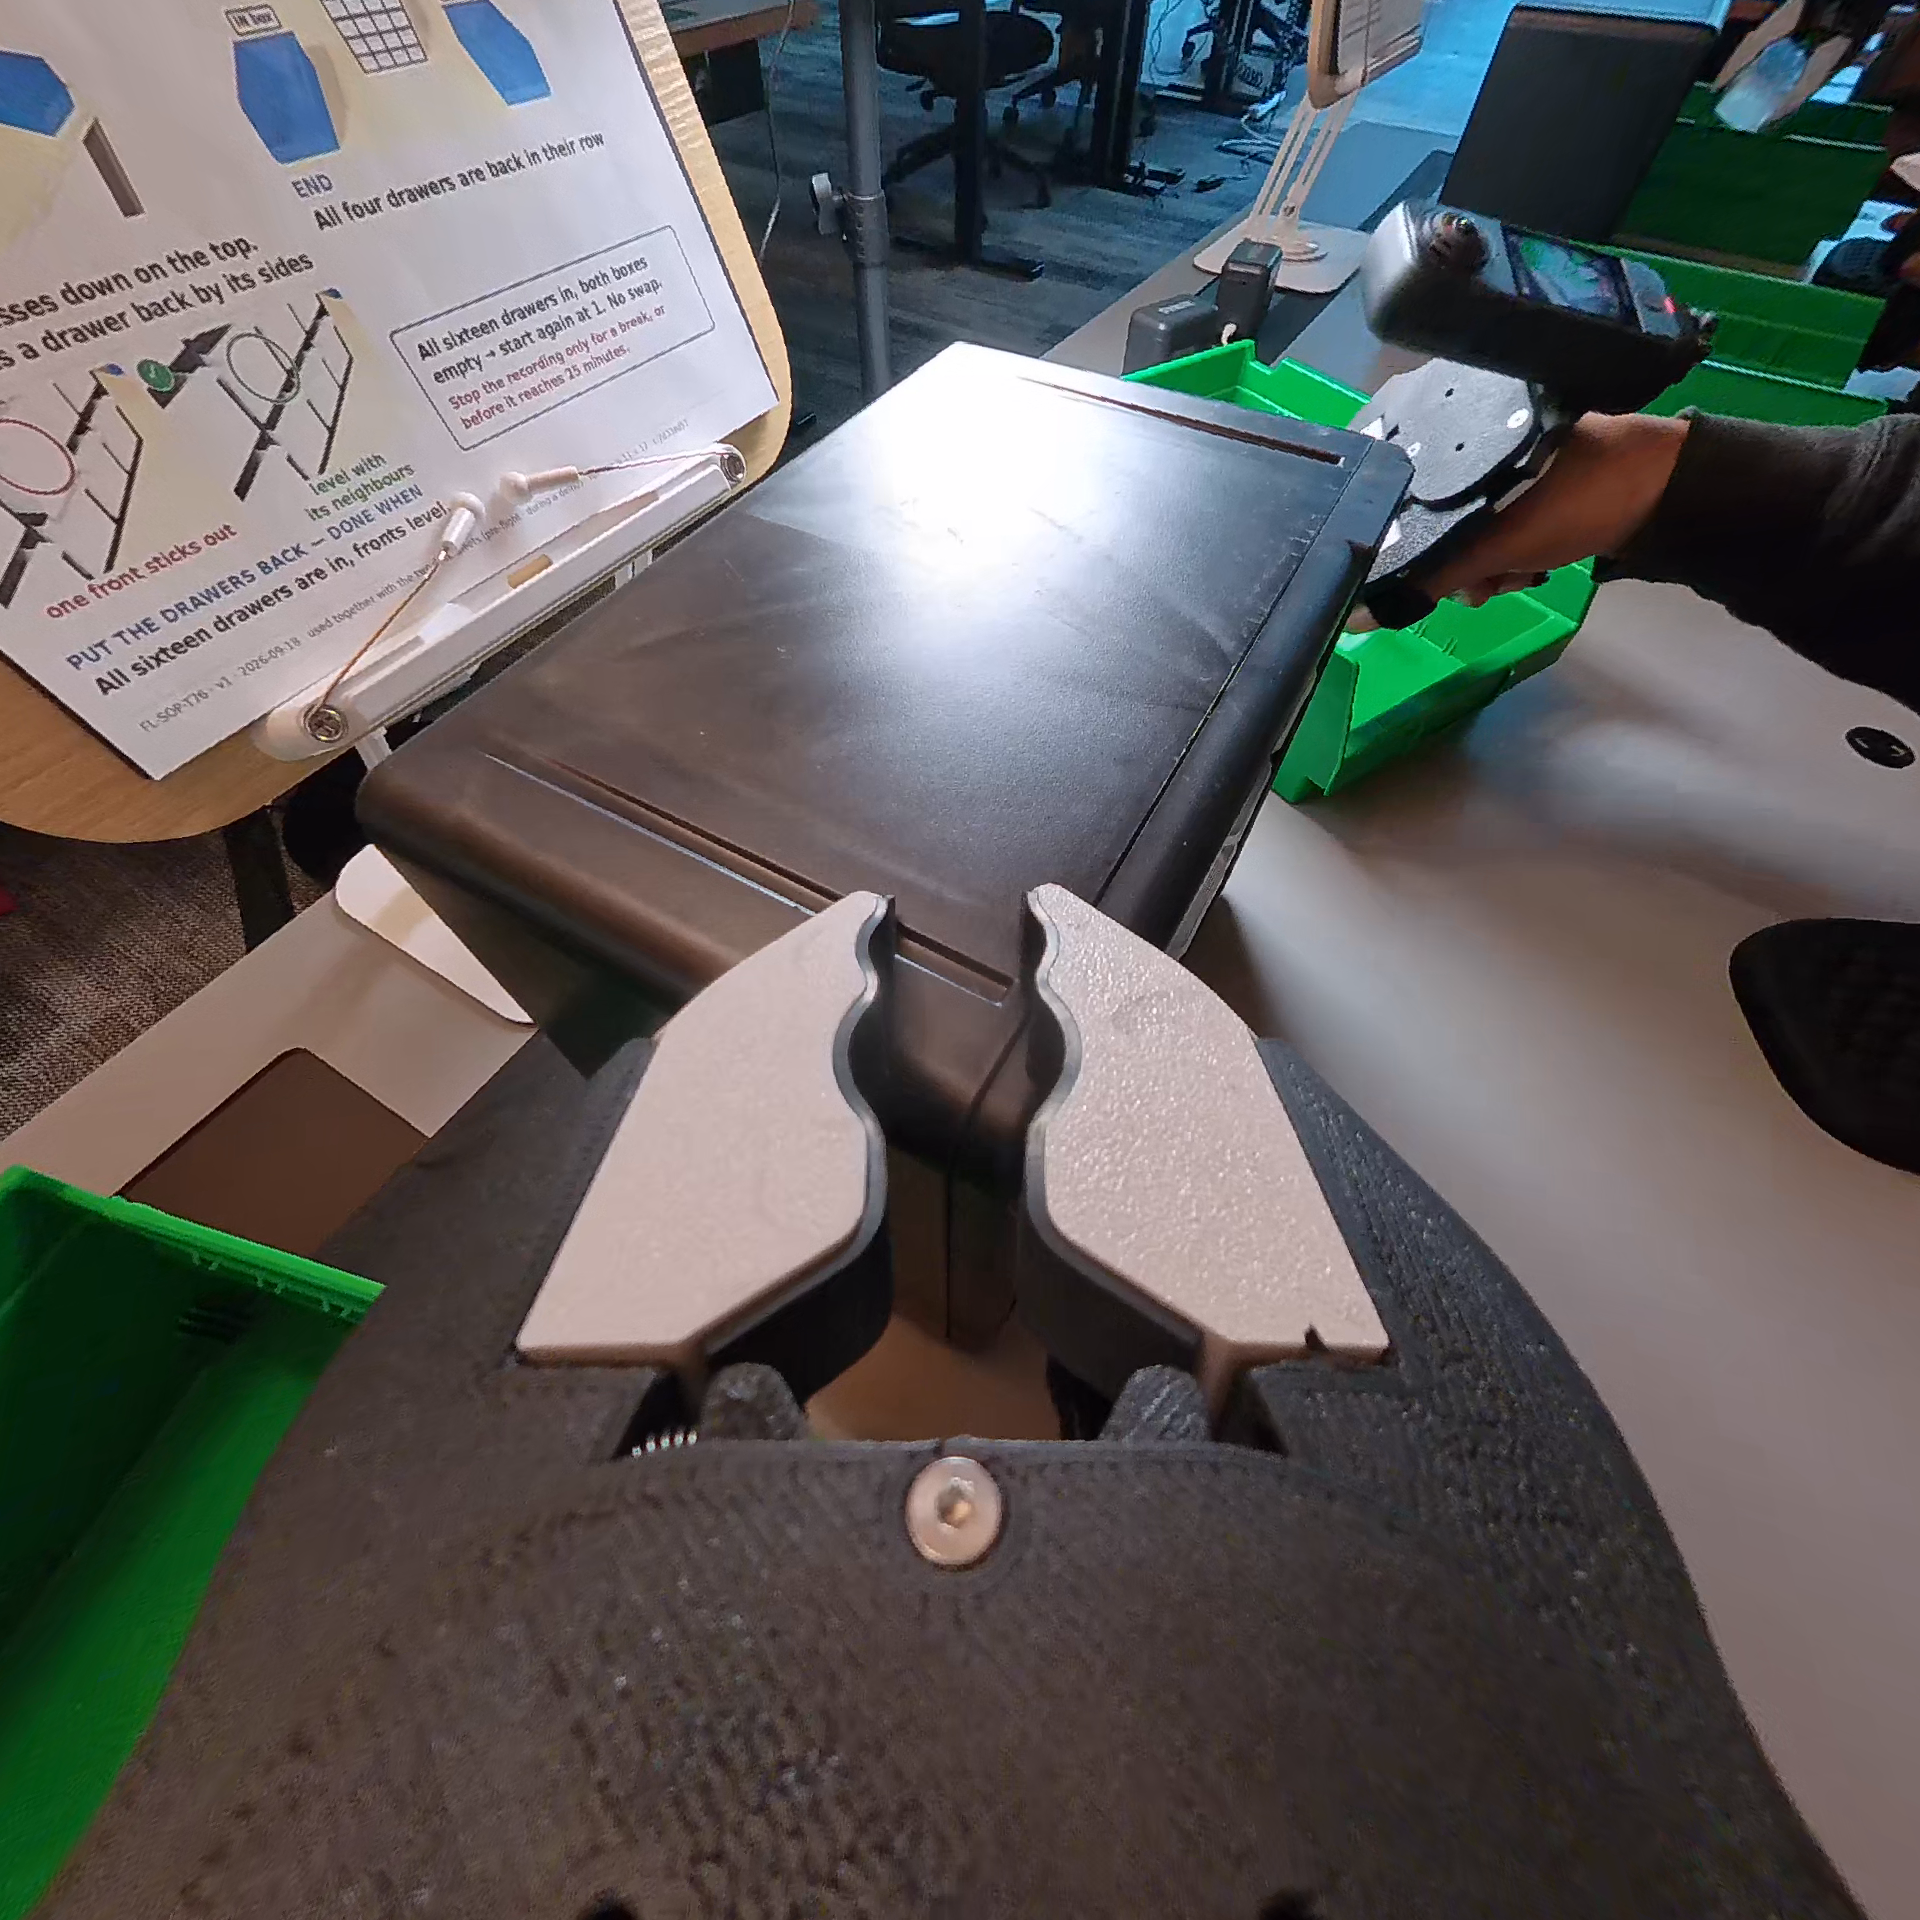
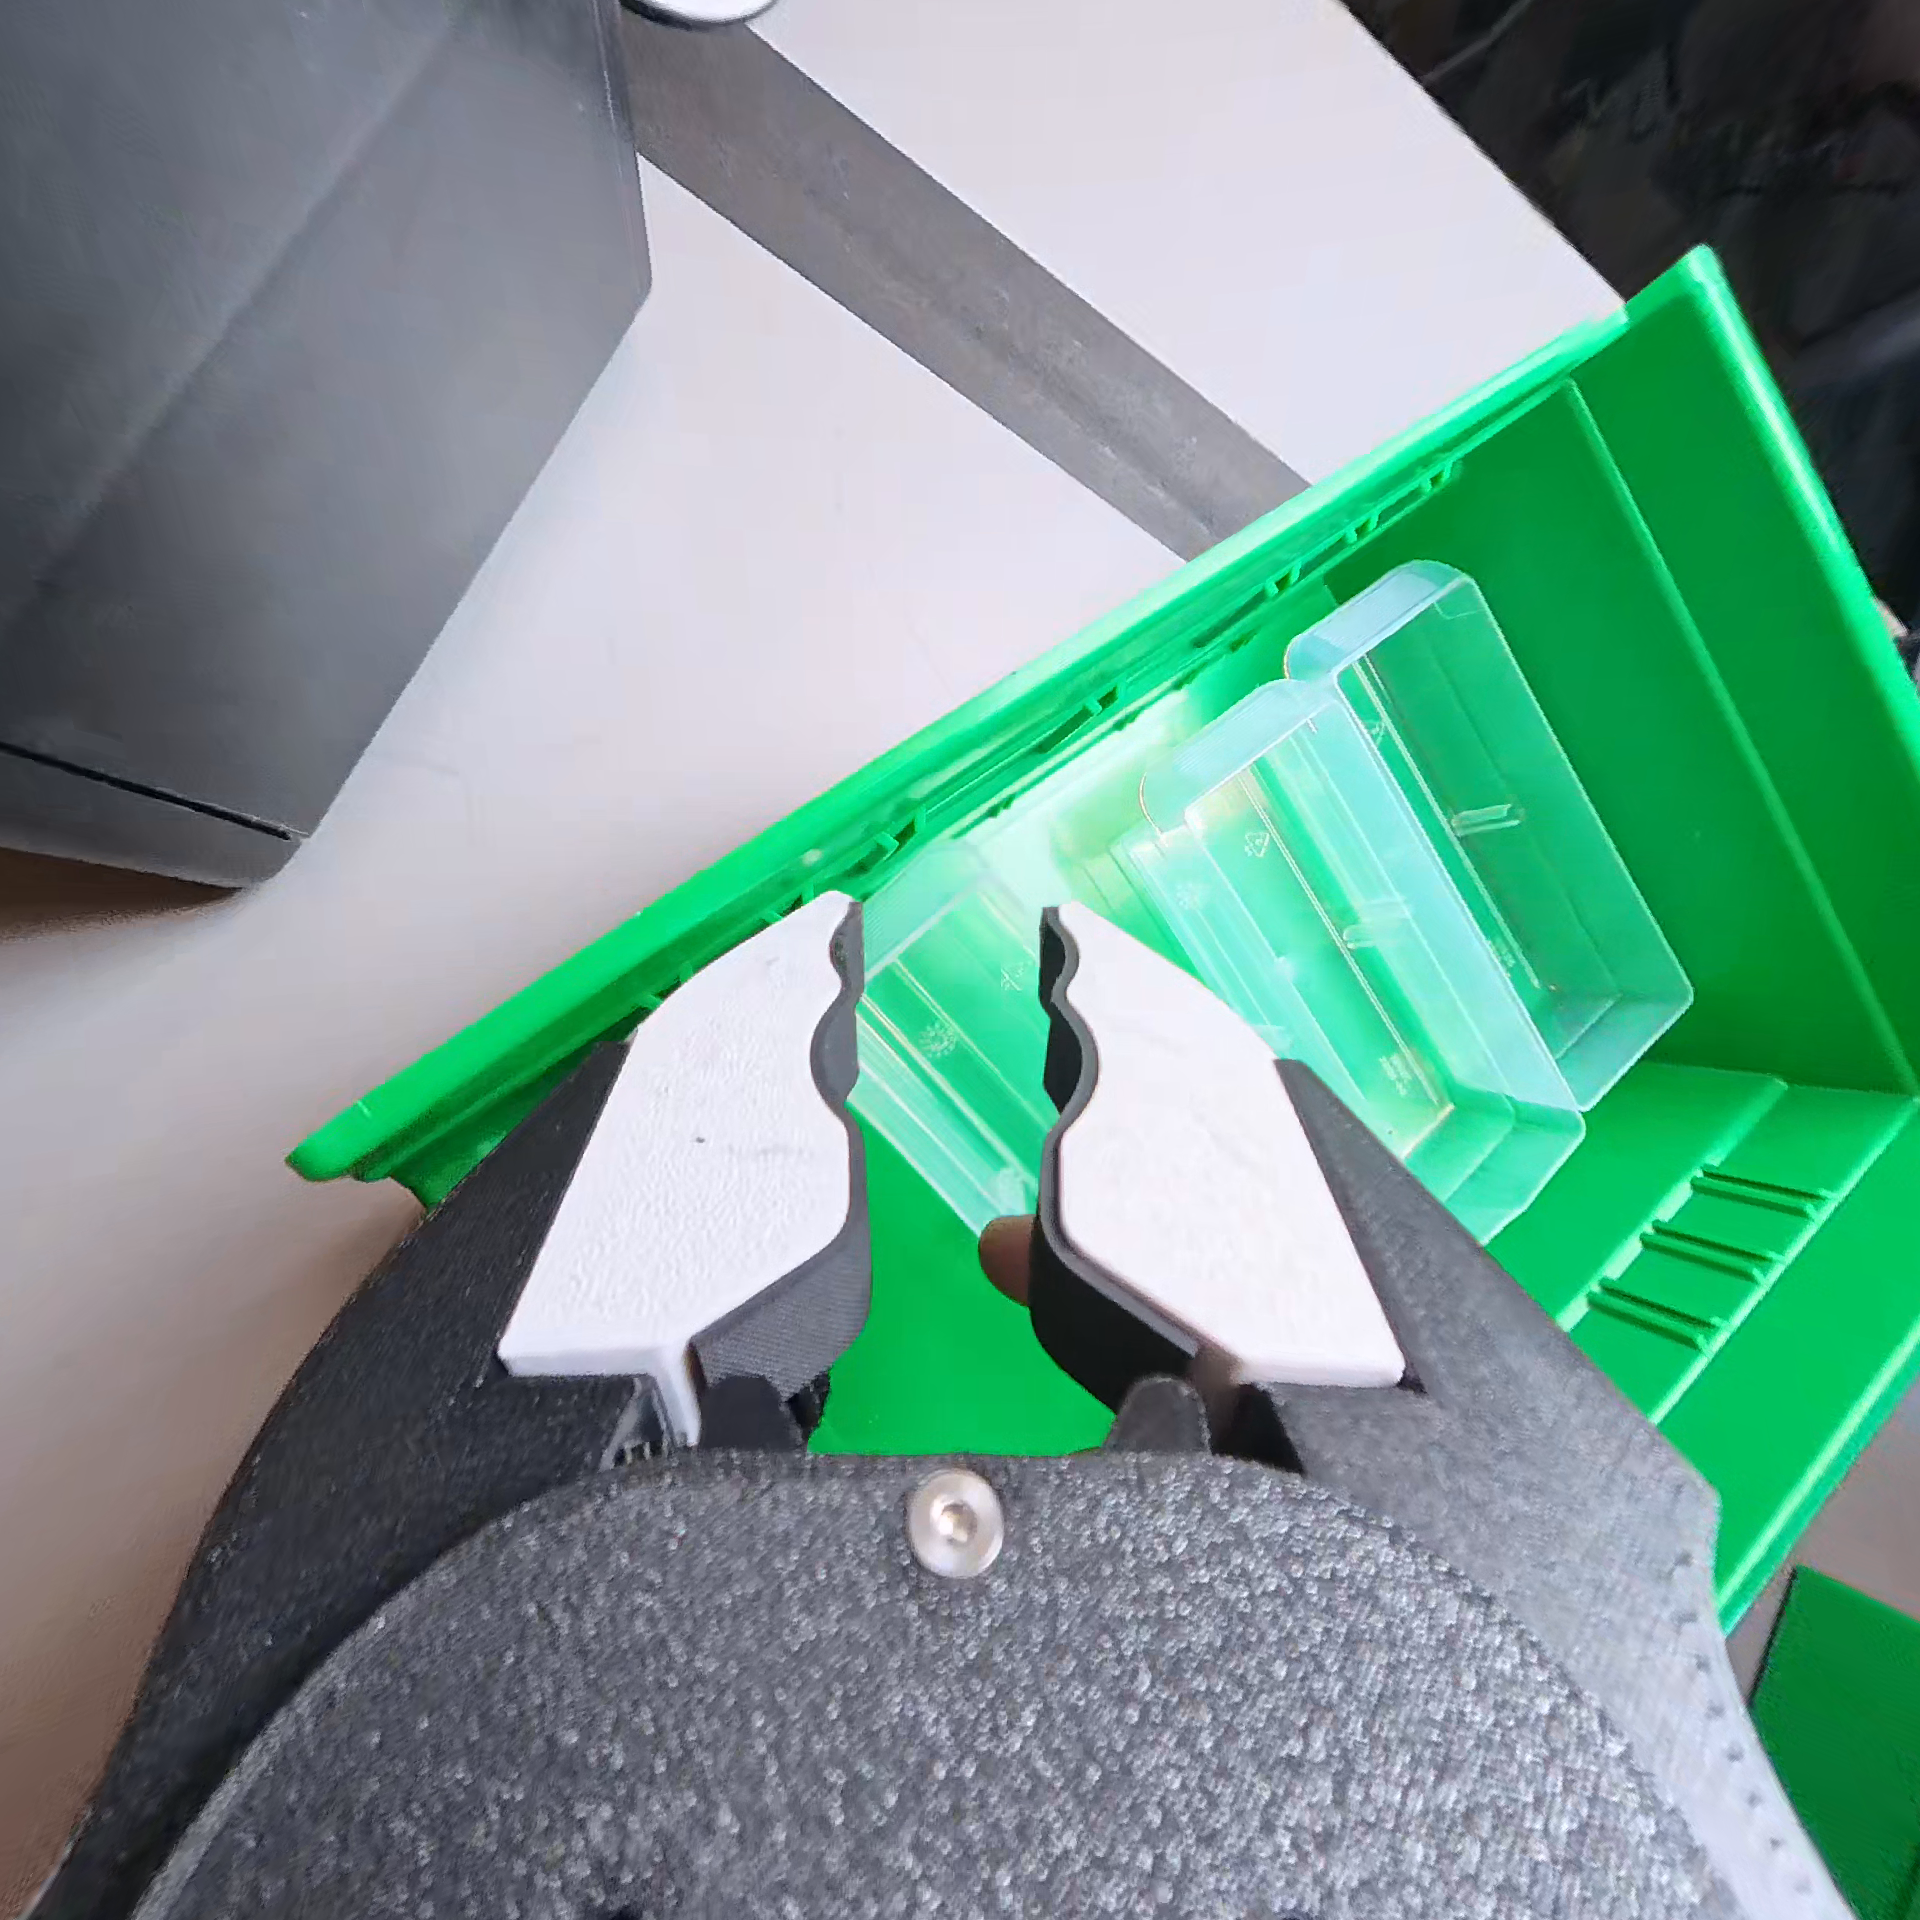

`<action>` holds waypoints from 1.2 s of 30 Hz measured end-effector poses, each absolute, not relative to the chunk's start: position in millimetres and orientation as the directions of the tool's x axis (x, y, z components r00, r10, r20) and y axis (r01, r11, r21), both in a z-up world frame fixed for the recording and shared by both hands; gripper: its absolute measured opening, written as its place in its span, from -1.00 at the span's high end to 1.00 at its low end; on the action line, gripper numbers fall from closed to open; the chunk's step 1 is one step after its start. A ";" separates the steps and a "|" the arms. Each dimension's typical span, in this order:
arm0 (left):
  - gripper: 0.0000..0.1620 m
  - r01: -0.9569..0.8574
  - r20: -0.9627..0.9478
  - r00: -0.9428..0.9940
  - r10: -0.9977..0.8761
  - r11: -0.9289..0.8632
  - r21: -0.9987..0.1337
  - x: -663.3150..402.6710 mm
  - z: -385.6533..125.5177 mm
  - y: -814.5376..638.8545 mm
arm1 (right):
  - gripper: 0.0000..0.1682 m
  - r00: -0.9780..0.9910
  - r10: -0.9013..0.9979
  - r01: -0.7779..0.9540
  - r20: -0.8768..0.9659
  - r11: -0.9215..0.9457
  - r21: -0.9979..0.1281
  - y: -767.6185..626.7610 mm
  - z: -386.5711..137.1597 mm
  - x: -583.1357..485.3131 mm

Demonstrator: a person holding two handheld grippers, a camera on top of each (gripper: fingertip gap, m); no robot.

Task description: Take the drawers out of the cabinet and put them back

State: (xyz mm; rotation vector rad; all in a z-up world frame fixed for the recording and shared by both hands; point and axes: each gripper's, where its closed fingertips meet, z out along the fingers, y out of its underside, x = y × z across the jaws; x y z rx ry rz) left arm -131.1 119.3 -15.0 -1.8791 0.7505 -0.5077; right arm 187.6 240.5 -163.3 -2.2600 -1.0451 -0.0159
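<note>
The black cabinet (image 1: 935, 644) stands on the grey table, seen from above; its drawer front is hidden. My left gripper (image 1: 958, 914) hovers at the cabinet's near top corner, its jaws slightly apart with nothing between them. My right gripper (image 2: 948, 920) reaches into a green bin (image 2: 935, 748) to the right of the cabinet (image 2: 260, 416) and is shut on a clear plastic drawer (image 2: 935, 1029). Two more clear drawers (image 2: 1455, 831) lean together in the same bin. In the left wrist view a person's hand (image 1: 1558, 499) holds that gripper over the bin (image 1: 1434, 686).
A second green bin (image 1: 125, 1455) sits at the lower left. An instruction sheet on a wooden stand (image 1: 364, 312) is behind the cabinet on the left. A black object (image 1: 1839, 1039) lies on the table at the right. More green bins (image 1: 1766, 187) stand at the back right.
</note>
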 end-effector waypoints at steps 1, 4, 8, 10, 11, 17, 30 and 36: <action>0.72 -0.272 0.014 0.718 -0.696 -0.299 -0.915 -131.1 -14.9 119.3 | 0.61 0.676 0.689 0.687 0.259 -0.465 -0.558 239.8 -161.2 187.0; 0.72 -0.271 0.015 0.719 -0.695 -0.299 -0.915 -131.1 -14.9 119.3 | 0.59 0.608 0.755 0.725 0.245 -0.403 -0.559 230.4 -155.9 187.1; 0.72 -0.271 0.014 0.719 -0.695 -0.299 -0.915 -131.1 -14.8 119.2 | 0.60 0.448 0.853 0.851 0.267 -0.316 -0.421 207.4 -169.5 206.2; 0.72 -0.272 0.013 0.719 -0.695 -0.299 -0.915 -131.1 -14.8 119.2 | 0.63 0.412 0.858 0.889 0.306 -0.305 -0.342 204.3 -182.9 220.1; 0.72 -0.273 0.011 0.720 -0.694 -0.298 -0.915 -131.1 -14.8 119.1 | 0.67 0.396 0.854 0.905 0.339 -0.299 -0.303 206.0 -189.4 227.4; 0.73 -0.274 0.006 0.723 -0.691 -0.294 -0.916 -130.9 -14.6 118.9 | 0.90 0.398 0.809 0.914 0.432 -0.310 -0.263 228.0 -204.1 244.6; 0.75 -0.275 -0.002 0.726 -0.687 -0.288 -0.917 -130.7 -14.3 118.5 | 0.79 0.514 0.665 0.807 0.542 -0.161 -0.568 211.8 -115.3 196.4; 0.75 -0.271 0.001 0.728 -0.685 -0.289 -0.918 -130.6 -14.4 118.5 | 0.75 0.404 0.728 0.756 0.554 0.075 -0.650 146.3 -76.3 119.1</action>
